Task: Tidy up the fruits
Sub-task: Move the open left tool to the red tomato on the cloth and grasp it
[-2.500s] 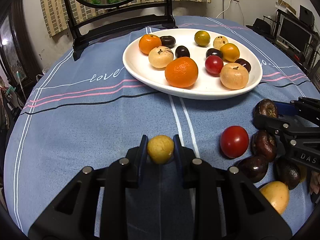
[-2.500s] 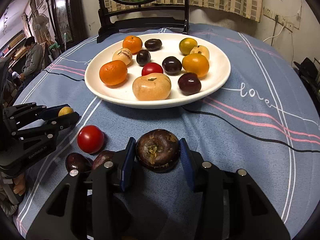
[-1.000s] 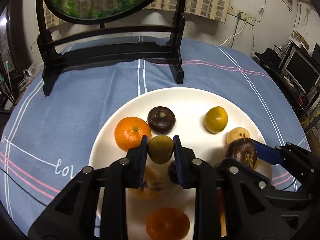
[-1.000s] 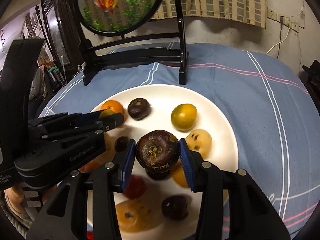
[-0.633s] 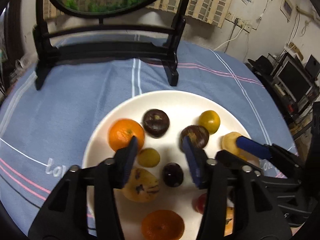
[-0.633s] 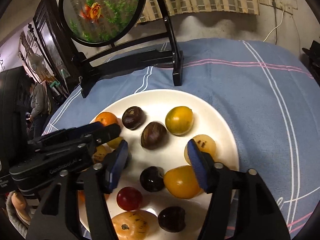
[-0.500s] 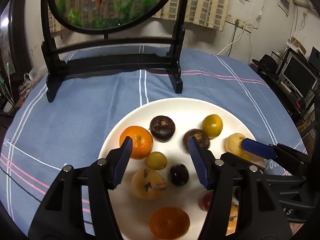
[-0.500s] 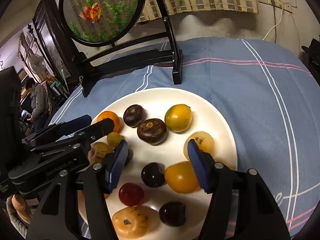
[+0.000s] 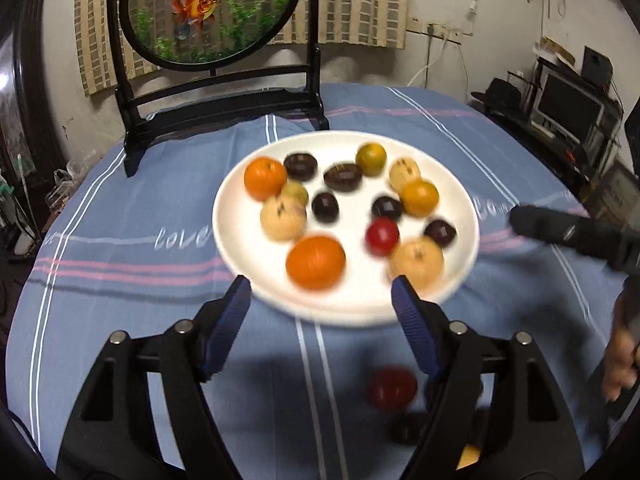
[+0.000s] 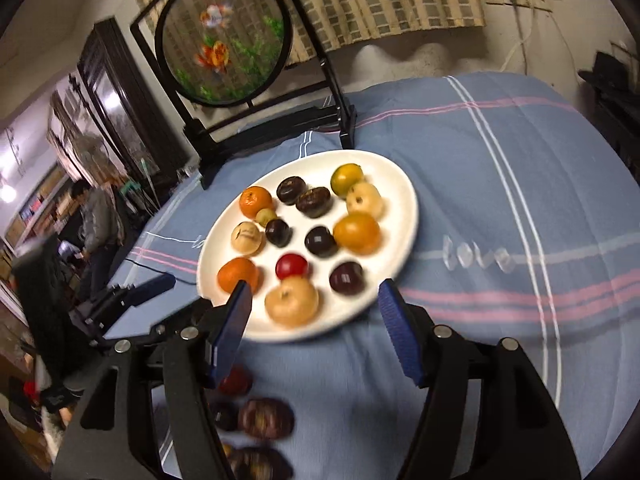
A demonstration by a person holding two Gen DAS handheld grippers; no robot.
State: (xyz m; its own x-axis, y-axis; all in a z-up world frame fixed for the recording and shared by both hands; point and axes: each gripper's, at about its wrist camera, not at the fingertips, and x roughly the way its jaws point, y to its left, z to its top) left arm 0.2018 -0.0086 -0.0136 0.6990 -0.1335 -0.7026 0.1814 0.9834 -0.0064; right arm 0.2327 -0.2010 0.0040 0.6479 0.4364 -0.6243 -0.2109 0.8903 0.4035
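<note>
A white plate (image 9: 460,196) (image 10: 408,216) holds several fruits: oranges, pale round ones, dark ones and a red tomato. Among them lie the small yellow-green fruit (image 9: 295,193) (image 10: 265,216) and the wrinkled dark brown fruit (image 9: 343,176) (image 10: 314,201). My left gripper (image 9: 320,292) hovers just short of the plate's near rim, jaws opening, nothing between them. My right gripper (image 10: 314,300) stands likewise, jaws opening and empty. Loose on the cloth near me are a red tomato (image 9: 392,388) (image 10: 236,380) and dark brown fruits (image 10: 266,418), blurred.
A blue striped tablecloth (image 9: 120,280) covers the round table. A round goldfish screen on a black stand (image 9: 208,12) rises behind the plate. A hand (image 9: 624,356) shows at the right edge. A person (image 10: 96,216) stands far off at the left.
Both grippers let go of their fruits, which now lie on the plate. Both drew back toward the near side of the plate with their jaws spread wider.
</note>
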